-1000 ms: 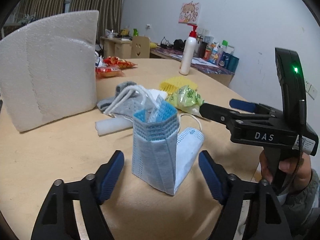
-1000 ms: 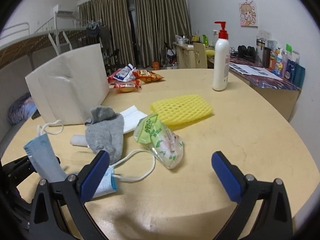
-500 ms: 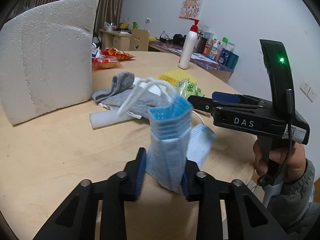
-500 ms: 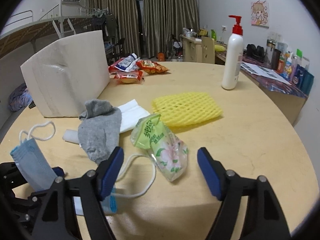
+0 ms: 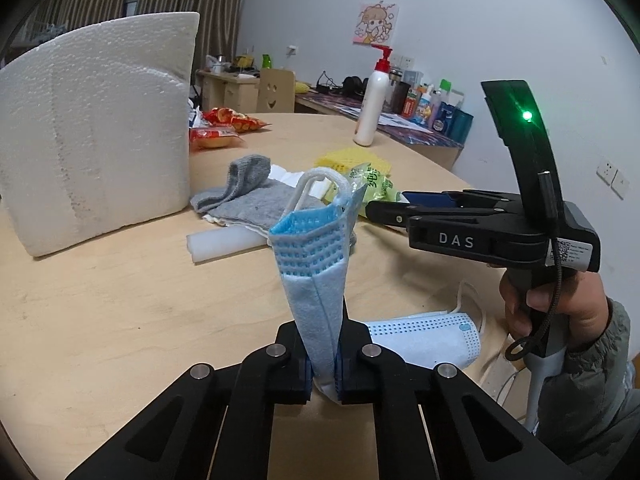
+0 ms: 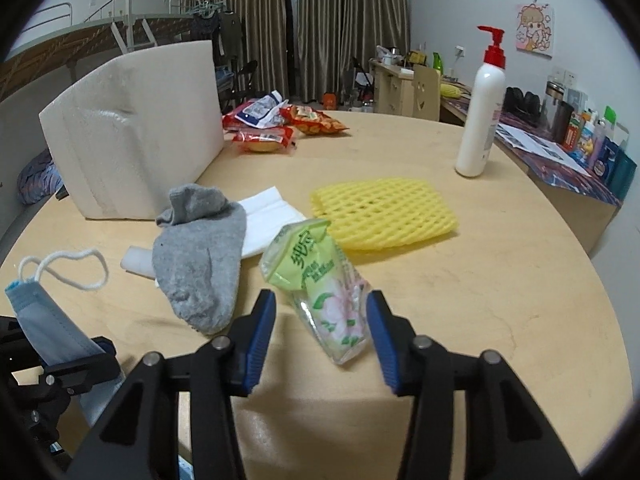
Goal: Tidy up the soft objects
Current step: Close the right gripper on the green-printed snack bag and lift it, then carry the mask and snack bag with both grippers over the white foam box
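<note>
Left gripper (image 5: 322, 368) fingers clamped on the folded blue mask (image 5: 316, 280), which stands upright, ear loop on top. A second mask (image 5: 428, 338) lies flat on the surface (image 5: 120, 320) just right of it. Right gripper (image 6: 320, 336) fingers partly open, holding nothing, straddling the near end of the green tissue pack (image 6: 320, 280). Grey sock (image 6: 200, 264) just left of the pack, overlapping a white cloth (image 6: 268, 216) and foam tube (image 6: 136, 262). Yellow foam net (image 6: 380, 212) behind the pack. Big foam block (image 6: 136, 132), snack packets (image 6: 280, 120) and pump bottle (image 6: 482, 108) sit further back.
</note>
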`<state>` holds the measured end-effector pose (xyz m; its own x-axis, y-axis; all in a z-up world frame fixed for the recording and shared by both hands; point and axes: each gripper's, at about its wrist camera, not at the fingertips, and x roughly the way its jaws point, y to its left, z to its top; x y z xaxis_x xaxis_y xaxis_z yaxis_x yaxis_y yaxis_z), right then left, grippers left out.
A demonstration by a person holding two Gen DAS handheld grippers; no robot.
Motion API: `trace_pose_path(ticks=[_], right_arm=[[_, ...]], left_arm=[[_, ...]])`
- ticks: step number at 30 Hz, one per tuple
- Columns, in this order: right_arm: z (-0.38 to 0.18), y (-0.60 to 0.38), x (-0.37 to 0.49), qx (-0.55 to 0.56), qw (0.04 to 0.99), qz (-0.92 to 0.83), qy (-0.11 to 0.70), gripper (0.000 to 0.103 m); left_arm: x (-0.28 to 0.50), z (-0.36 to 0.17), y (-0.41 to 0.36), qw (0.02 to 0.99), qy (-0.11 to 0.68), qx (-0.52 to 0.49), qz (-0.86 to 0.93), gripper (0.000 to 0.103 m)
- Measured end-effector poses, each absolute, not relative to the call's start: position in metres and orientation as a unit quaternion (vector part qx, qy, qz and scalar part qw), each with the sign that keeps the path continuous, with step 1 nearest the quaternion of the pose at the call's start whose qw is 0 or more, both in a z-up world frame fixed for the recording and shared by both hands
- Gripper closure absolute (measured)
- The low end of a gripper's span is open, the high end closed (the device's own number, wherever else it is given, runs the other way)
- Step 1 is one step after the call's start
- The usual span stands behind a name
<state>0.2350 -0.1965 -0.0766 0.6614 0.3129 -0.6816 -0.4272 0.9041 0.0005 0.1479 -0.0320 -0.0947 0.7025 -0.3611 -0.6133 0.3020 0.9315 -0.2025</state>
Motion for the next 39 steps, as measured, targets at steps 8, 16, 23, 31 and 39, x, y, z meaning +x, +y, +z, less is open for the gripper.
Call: trace_pose_path(ticks=[8, 16, 23, 31, 39], right_arm=[[-0.078, -0.189, 0.239, -0.102, 0.905, 0.198, 0.362, 0.051], [-0.079, -0.193, 0.241, -0.092, 0.901, 0.2, 0.375, 0.071], [-0.075, -0.204, 0.232, -0.051, 0.905, 0.214, 0.363, 0.077], [-0.05, -0.216, 0.208, -0.021, 0.921, 0.22, 0.322, 0.077], [-0.028, -0.226, 0.176, -0.003, 0.931, 0.227, 0.286, 0.077]], left_arm=[[0.144, -0.095, -0.031, 0.922, 0.34, -0.042, -0.181, 0.095], [0.144, -0.094, -0.026, 0.922, 0.34, -0.048, -0.177, 0.095], [0.144, -0.091, -0.021, 0.925, 0.335, -0.054, -0.17, 0.095], [0.132, -0.074, -0.019, 0.936, 0.31, -0.05, -0.162, 0.095], [0.112, -0.053, -0.015, 0.947, 0.281, -0.046, -0.147, 0.095]])
